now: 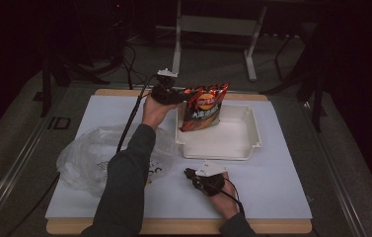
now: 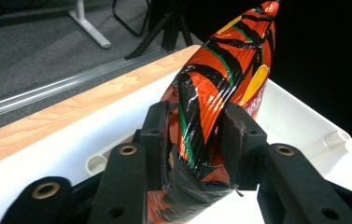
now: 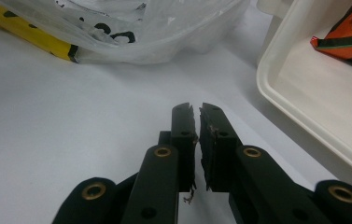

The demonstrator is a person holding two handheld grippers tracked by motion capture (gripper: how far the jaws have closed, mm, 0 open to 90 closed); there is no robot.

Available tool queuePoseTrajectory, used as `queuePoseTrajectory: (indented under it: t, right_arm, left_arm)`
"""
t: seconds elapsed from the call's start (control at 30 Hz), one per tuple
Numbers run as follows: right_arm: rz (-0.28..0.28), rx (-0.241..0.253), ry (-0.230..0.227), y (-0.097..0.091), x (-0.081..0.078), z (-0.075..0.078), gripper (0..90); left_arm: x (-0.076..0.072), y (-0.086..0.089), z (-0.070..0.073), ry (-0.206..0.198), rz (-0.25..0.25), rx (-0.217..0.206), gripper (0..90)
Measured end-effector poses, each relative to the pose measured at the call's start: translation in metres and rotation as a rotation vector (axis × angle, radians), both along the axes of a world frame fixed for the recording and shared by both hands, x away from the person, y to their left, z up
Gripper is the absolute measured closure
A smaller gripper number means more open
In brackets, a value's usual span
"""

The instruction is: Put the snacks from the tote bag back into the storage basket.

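The orange-and-black chip bag (image 1: 202,107) stands on end in the white plastic tray (image 1: 233,148), its lower corner at the tray's near-left wall and its crimped top leaning toward the far side. The left gripper (image 1: 177,97) has it by the left edge; in the left gripper view the bag (image 2: 220,88) sits between the two black jaws, which stand parted around it, and I cannot make out whether the pads press the foil or merely flank it. I would judge the bag light, puffed with air, slick and crackly (the contents crush easily), so the flat seam at an edge is the safer place to pinch, not the belly. The right gripper (image 1: 190,174) rests on the white tabletop (image 1: 272,192) near the front edge, jaws drawn almost together on nothing. A crumpled clear plastic bag (image 1: 87,158) lies well left of the tray, something yellow (image 3: 29,35) inside.
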State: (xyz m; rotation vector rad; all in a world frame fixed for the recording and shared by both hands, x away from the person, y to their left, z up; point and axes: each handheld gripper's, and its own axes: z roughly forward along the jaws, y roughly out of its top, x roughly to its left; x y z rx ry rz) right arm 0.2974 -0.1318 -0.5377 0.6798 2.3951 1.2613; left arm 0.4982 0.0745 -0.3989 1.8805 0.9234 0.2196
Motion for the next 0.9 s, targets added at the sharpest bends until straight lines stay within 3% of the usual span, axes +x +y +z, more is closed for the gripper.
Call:
queuePoseTrajectory:
  t: [0.23, 0.4, 0.47, 0.6, 0.9]
  right_arm:
    - [0.001, -0.004, 0.001, 0.0, 0.0, 0.0, 83.7]
    - [0.0, -0.007, 0.0, 0.001, 0.0, 0.0, 83.6]
    - [0.0, -0.008, -0.001, 0.001, 0.0, 0.0, 83.5]
    - [0.001, -0.009, -0.004, 0.001, 0.0, 0.0, 83.4]
    - [0.0, -0.008, 0.0, 0.001, 0.0, 0.0, 82.8]
  left_arm:
    - [-0.006, 0.002, -0.003, -0.009, 0.013, -0.007, 58.2]
    - [-0.009, -0.004, -0.002, -0.022, 0.007, 0.027, 55.7]
    - [-0.009, -0.007, -0.002, -0.03, 0.023, 0.054, 54.1]
    - [-0.008, -0.007, -0.003, -0.03, 0.083, 0.065, 54.0]
    - [-0.007, -0.009, -0.004, -0.024, 0.119, 0.109, 55.5]
